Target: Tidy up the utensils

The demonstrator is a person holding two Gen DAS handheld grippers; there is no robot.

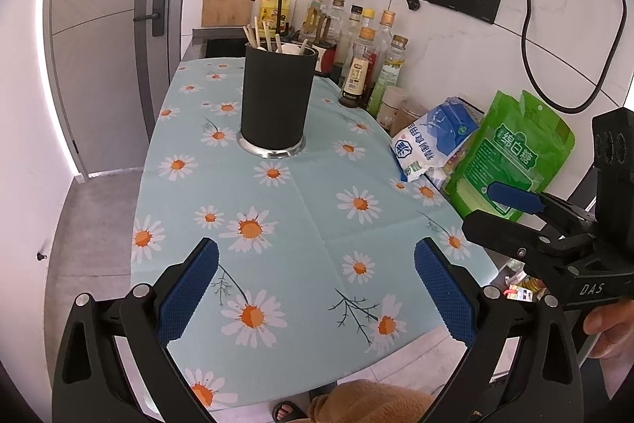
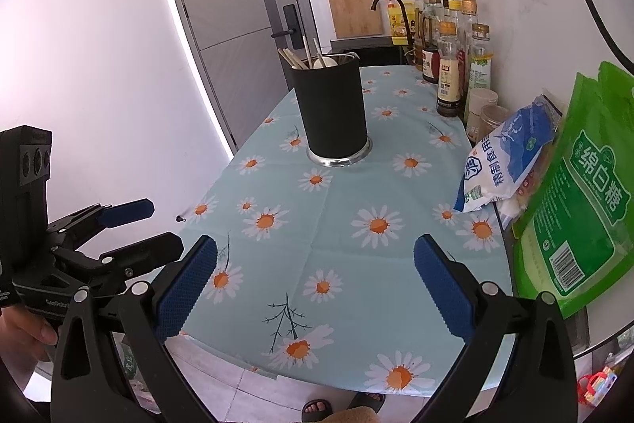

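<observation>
the table (image 1: pixel 301 209) fills most of what you see, covered in a pale blue cloth printed with daisies, and nothing lies on its near half. along its right edge, against the tiled wall, a green pouch (image 2: pixel 574 209) leans just beside a blue and white bag (image 2: pixel 503 161), with a row of sauce bottles (image 1: pixel 364 66) farther back.

the black utensil holder (image 1: pixel 277 98) stands upright on a silver base toward the far middle of the cloth, well apart from both of your tools. wooden chopsticks (image 1: pixel 251 34) and a white spoon (image 2: pixel 324 61) poke up out of its top, all inside the holder; how the inside is divided you cannot tell.

your left gripper (image 1: pixel 317 288) hovers over the near end of the table with its blue pads spread wide and nothing between them. your right gripper (image 2: pixel 315 288) hangs at about the same place, its pads equally wide apart and empty. each one shows at the edge of the other's view, side by side, held by a hand (image 2: pixel 27 332) at the handle.
</observation>
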